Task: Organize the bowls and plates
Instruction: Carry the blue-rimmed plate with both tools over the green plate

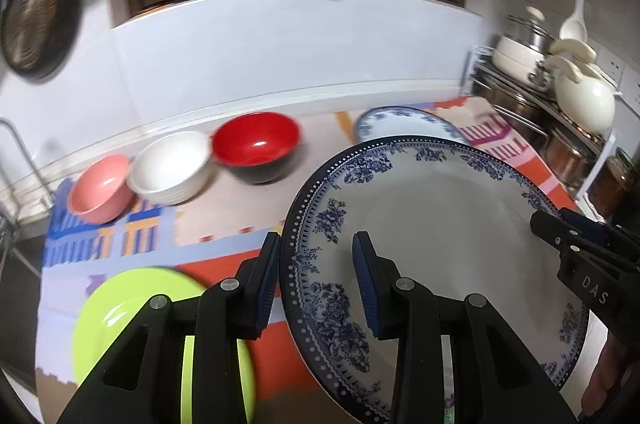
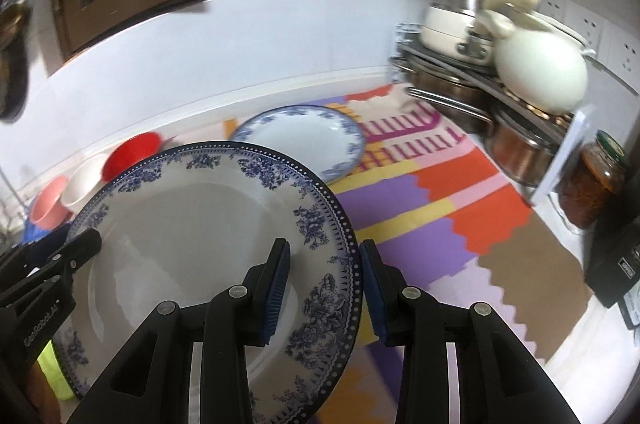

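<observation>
A large white plate with blue flowers (image 1: 440, 224) is held up above the patterned mat. My left gripper (image 1: 316, 284) is shut on its left rim. My right gripper (image 2: 324, 288) is shut on its right rim (image 2: 348, 264); the same plate fills the right wrist view (image 2: 192, 236). A second blue-flowered plate (image 2: 304, 136) lies on the mat behind it, also in the left wrist view (image 1: 392, 122). A pink bowl (image 1: 102, 188), a white bowl (image 1: 172, 168) and a red bowl (image 1: 256, 144) stand in a row by the wall. A lime green plate (image 1: 132, 308) lies under my left gripper.
A metal rack (image 2: 460, 80) with steel pots, a cream pot (image 2: 540, 72) and a ladle stands at the right. A jar (image 2: 592, 180) stands beside it. A dish rack (image 1: 16, 184) is at the far left. The white wall runs behind the bowls.
</observation>
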`<state>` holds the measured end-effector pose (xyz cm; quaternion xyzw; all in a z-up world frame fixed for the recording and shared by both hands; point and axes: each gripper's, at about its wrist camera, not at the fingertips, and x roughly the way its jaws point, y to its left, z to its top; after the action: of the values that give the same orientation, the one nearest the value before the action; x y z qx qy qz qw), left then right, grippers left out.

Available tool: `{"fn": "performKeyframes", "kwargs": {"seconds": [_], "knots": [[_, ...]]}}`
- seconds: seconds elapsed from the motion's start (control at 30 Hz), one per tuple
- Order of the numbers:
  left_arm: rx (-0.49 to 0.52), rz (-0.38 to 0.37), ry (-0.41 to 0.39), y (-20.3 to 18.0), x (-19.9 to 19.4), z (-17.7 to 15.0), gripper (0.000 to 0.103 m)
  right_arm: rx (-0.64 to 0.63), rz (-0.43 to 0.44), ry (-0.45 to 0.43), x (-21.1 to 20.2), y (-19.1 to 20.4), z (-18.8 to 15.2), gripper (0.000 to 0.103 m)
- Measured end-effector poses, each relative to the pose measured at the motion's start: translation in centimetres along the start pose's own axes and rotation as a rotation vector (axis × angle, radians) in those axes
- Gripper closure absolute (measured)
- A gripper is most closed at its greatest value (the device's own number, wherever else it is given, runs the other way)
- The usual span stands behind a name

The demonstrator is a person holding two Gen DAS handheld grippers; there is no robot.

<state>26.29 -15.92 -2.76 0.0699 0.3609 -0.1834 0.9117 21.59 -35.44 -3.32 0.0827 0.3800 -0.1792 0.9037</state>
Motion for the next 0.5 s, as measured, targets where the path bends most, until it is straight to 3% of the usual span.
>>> {"fn": "performKeyframes", "kwargs": {"seconds": [0.5], "knots": [[-0.121, 0.149, 0.006, 10.5, -4.0, -4.4, 0.067, -0.151, 0.139, 0.011, -1.8, 11.2, -2.0, 0.066]]}}
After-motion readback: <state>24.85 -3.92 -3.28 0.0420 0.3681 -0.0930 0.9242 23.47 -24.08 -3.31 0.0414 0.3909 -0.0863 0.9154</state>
